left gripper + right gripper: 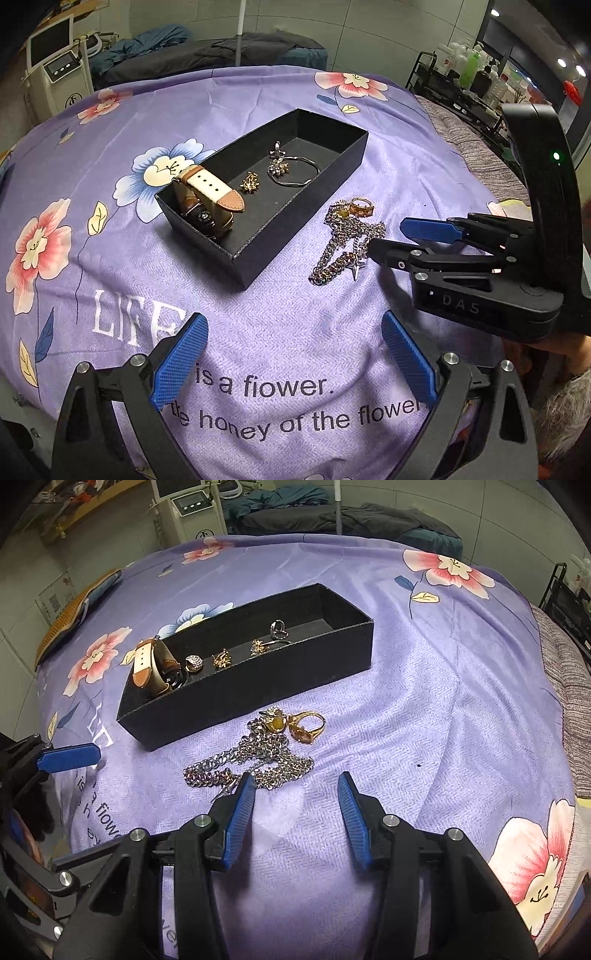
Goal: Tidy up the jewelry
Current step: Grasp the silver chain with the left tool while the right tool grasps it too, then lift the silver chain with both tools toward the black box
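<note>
My right gripper (295, 786) hangs with jaws apart and empty just beside the tangled silver chain necklace (255, 764) on the purple flowered cloth (424, 701), near the black cardboard tray (258, 698); my left gripper (291, 332) waits spread, holding nothing; next I judge I must straddle the chain and pinch.

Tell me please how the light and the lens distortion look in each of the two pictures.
Left wrist view: strong fisheye bend, dark corners, shiny glints on the silver chain necklace. Right wrist view: same bending, dim light, the long black cardboard box has a dark inside.
</note>
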### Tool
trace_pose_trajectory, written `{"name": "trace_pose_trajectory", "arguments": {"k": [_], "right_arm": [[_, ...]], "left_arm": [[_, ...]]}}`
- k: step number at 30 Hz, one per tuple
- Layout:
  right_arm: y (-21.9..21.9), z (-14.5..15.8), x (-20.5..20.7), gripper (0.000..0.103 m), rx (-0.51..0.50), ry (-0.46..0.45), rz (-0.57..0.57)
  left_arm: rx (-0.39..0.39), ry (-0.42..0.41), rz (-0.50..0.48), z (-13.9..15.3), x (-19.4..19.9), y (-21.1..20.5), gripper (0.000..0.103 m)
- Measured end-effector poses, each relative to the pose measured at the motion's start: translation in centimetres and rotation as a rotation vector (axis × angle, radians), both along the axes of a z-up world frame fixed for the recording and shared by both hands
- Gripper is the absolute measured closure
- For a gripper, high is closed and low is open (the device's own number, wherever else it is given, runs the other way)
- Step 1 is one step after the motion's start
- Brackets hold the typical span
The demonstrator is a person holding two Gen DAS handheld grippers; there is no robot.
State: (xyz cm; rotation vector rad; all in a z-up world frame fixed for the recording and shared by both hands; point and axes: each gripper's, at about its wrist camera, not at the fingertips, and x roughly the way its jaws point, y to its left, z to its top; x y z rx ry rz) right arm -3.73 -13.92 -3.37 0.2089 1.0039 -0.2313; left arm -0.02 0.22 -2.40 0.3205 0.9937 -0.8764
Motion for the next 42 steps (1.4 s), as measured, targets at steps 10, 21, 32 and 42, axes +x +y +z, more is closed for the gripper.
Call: {"name": "trace_pose_trajectory", "arguments": {"k": [10, 21, 32, 42], "right_arm": [[1.0, -0.4, 1.2, 0.089, -0.059, 0.014, 0.044], [-0.6, 2.1, -4.2, 0.09, 0.133, -0.067, -0.015], [-1.6, 6.0, -9.4, 0.09, 0.125, -0.124, -0.089], [-2.4, 6.2, -10.1, 0.09, 0.123, -0.125, -0.12]], "left_arm": [[0.018, -0.004, 0.0, -0.6, 0.0, 0.0, 0.01], [0.027, -0.029, -0.067, -0.8, -1.0, -1.6, 0.01], [0.023, -0.124, -0.206, -1.1, -3.5, -6.8, 0.012], [0.002, -0.187, -0.31, -1.7, -5.3, -10.6, 0.043]]}}
